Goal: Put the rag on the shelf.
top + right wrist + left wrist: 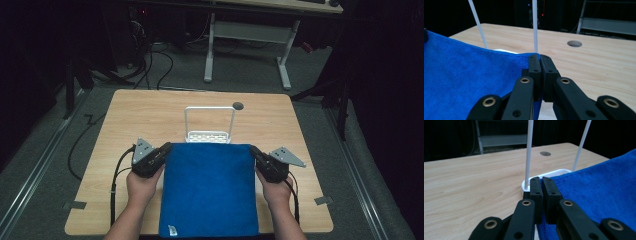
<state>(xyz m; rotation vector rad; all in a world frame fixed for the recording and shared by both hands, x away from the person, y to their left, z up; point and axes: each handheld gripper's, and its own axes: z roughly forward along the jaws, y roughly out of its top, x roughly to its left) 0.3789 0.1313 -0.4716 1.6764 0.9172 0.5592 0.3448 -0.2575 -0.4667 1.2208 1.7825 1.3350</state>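
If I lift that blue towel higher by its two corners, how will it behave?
The blue towel looks soft and will probably sag between the left gripper and right gripper. Its fuzzy pile likely resists slipping. It may brush the light-looking white rack behind it.

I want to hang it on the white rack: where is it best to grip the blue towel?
Probably at its two far corners, from the outer sides, as now: the left gripper and right gripper each pinch a corner of the blue towel, keeping its edge straight before the white rack.

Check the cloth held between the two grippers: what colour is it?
Solid bright blue cloth, clearest in the high view.
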